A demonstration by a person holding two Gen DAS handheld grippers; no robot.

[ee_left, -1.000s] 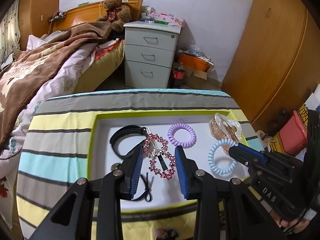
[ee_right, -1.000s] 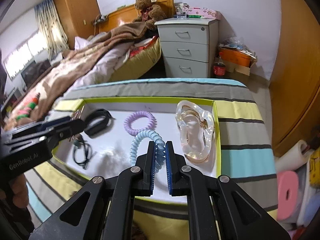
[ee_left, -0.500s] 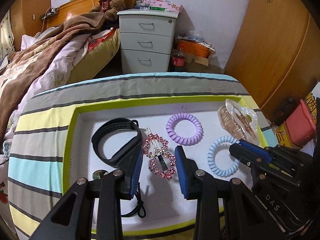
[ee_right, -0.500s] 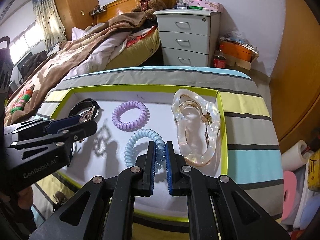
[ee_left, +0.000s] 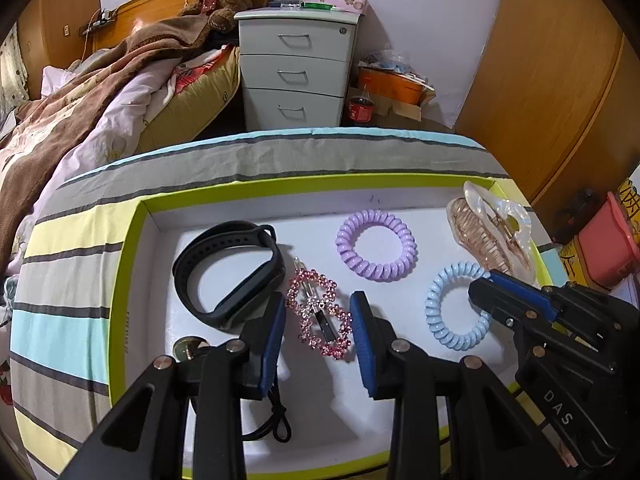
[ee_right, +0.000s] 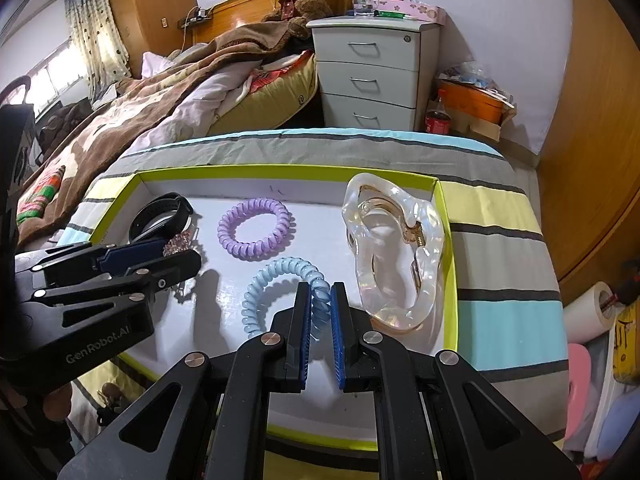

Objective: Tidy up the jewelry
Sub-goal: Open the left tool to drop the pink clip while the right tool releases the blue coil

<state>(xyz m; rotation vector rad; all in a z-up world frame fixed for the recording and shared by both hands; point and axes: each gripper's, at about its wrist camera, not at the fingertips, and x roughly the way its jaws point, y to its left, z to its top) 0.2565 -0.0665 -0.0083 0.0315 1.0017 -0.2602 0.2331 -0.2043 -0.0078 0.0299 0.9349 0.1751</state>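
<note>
Gripping a pale blue spiral hair tie (ee_right: 282, 292) in the right gripper (ee_right: 320, 296) while the left gripper (ee_left: 318, 320) straddles a pink rhinestone hair clip (ee_left: 318, 312), both inside a white tray with a lime-green rim (ee_left: 120, 280).

The right gripper's blue pads are closed narrowly on the near side of the blue coil, which lies on the tray floor just beside a clear claw clip (ee_right: 394, 248) at the tray's right wall. The left gripper's jaws stand partly apart with the rhinestone clip between them; whether the pads touch it is hard to tell. A black wristband (ee_left: 226, 268) sits just left of that clip, partly behind the left finger, and a lilac spiral hair tie (ee_left: 376, 244) lies farther back, apart from the others. The tray rests on a striped cloth (ee_left: 64, 304).
</note>
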